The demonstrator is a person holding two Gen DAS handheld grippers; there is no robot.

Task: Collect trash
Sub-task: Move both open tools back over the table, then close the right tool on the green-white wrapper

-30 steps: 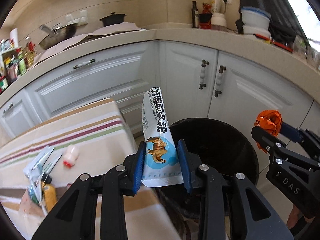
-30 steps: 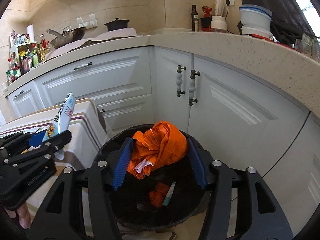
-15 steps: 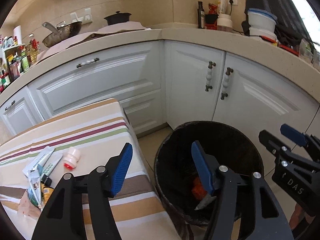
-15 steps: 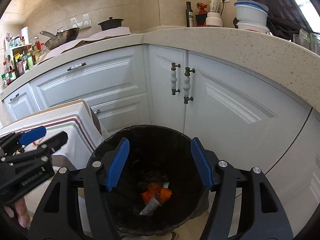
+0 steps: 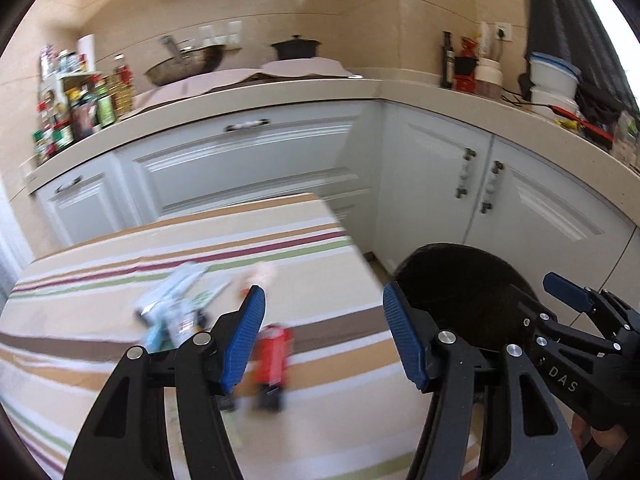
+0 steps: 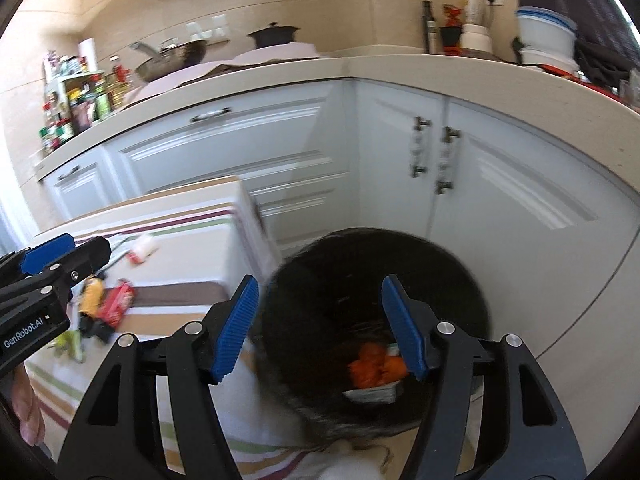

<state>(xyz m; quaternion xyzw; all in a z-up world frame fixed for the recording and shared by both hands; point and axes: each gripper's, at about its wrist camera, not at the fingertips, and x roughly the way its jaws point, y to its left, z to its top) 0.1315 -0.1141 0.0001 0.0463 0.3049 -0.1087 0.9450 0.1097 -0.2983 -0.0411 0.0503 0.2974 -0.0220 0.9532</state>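
Both grippers are spread wide with nothing between their blue pads. The right gripper [image 6: 320, 324] hangs over the black trash bin [image 6: 452, 264], where orange trash [image 6: 374, 368] lies at the bottom. The left gripper [image 5: 324, 336] sits over the striped table [image 5: 120, 248] beside the bin, above a red wrapper [image 5: 274, 354] and a pale packet [image 5: 176, 304] (both blurred, possibly snack packaging).

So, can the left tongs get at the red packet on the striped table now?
Probably yes. The left tongs are open and empty, and the red packet lies on the table just before them with nothing over it.
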